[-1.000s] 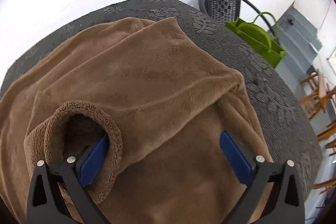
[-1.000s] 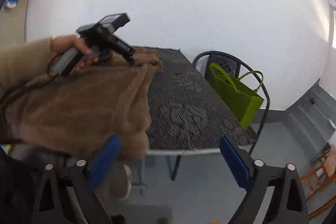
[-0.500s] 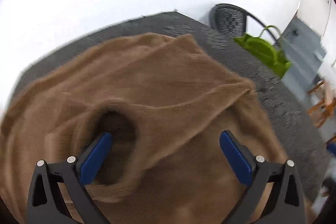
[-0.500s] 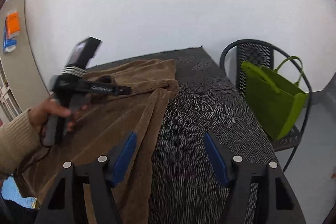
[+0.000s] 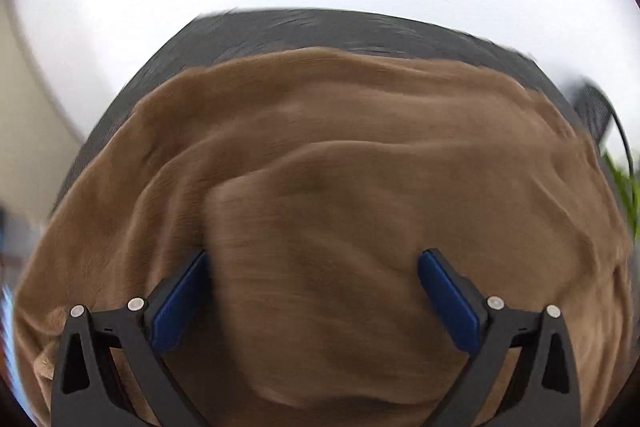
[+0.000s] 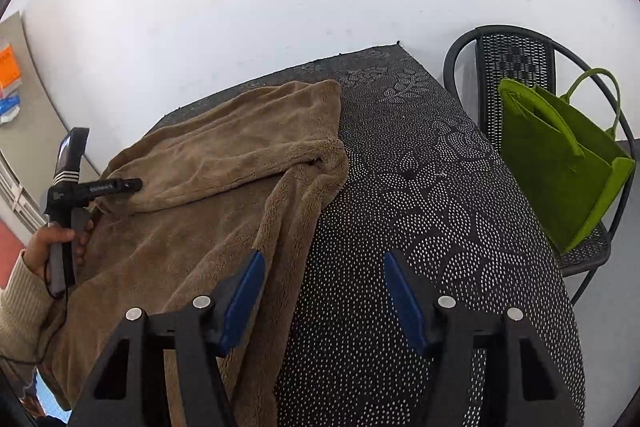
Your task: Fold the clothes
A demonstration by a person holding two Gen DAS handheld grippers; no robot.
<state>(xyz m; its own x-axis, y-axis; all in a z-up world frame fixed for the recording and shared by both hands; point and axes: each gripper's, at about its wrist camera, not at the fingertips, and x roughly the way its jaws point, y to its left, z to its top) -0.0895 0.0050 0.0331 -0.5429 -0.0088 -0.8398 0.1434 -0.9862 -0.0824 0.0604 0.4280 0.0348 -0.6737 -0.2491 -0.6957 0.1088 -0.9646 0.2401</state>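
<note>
The left wrist view is motion-smeared: the brown fleece garment (image 5: pixel 360 187) loses its folds there and spills past the bottom edge, hiding most of the dark patterned worktop (image 5: pixel 280 31).

One brown fleece garment (image 6: pixel 224 203) lies on one dark patterned surface (image 6: pixel 432 211). Two grippers show: the left gripper (image 5: pixel 312 279) and the right gripper (image 6: pixel 322 275), each with two blue pads. One hand (image 6: pixel 52 243) is visible, with one cream sleeve (image 6: pixel 20 307). Beside the surface stands one black mesh chair (image 6: pixel 516 67), bearing one green bag (image 6: pixel 560 163). One orange note (image 6: pixel 9 67) hangs on the wall.
</note>
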